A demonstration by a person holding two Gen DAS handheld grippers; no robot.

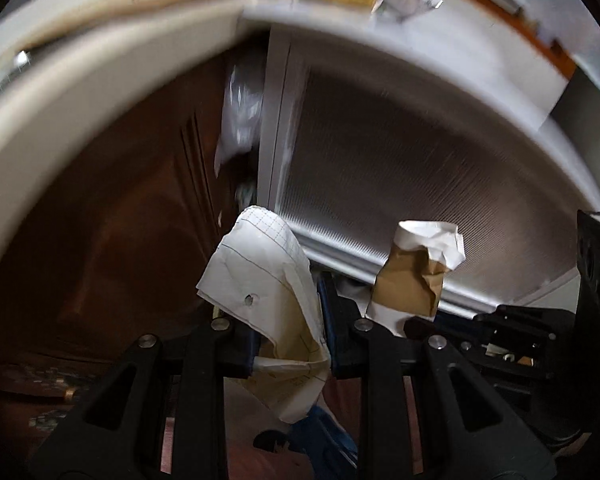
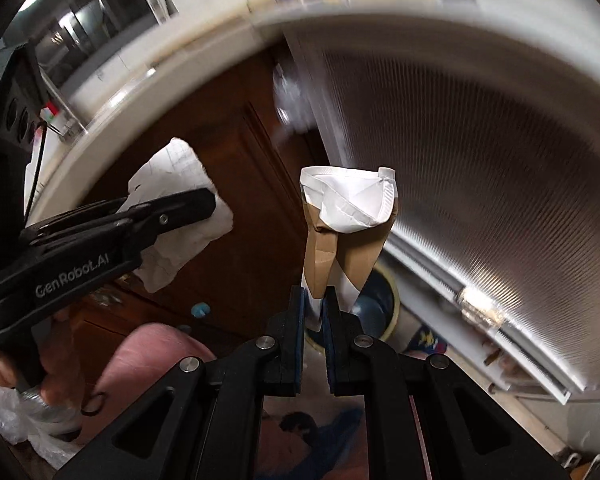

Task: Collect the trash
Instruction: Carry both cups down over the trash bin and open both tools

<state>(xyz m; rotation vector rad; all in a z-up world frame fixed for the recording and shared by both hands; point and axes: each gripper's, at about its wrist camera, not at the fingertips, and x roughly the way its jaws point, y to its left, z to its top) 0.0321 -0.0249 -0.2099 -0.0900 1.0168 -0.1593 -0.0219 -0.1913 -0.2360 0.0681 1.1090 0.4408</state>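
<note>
My left gripper (image 1: 292, 344) is shut on a crumpled white sheet of gridded paper (image 1: 260, 280), which sticks up and hangs down between the pads. The right wrist view shows this gripper (image 2: 208, 204) from the side at the left, with the sheet (image 2: 172, 220) in its grip. My right gripper (image 2: 314, 304) is shut on the bottom of a crushed brown and white paper cup (image 2: 340, 232), held upright. That cup (image 1: 412, 276) also appears just right of the left gripper. Below the cup stands a round bin (image 2: 392, 292) with a cream rim.
A white countertop edge (image 1: 80, 92) curves overhead, with blurred boxes on top. Below it are a dark brown cabinet door (image 2: 220, 140) and a ribbed glass panel (image 2: 480, 160). A pink seat (image 2: 152, 356), a hand (image 2: 48, 380) and a clear plastic bag (image 2: 20, 424) are low on the left.
</note>
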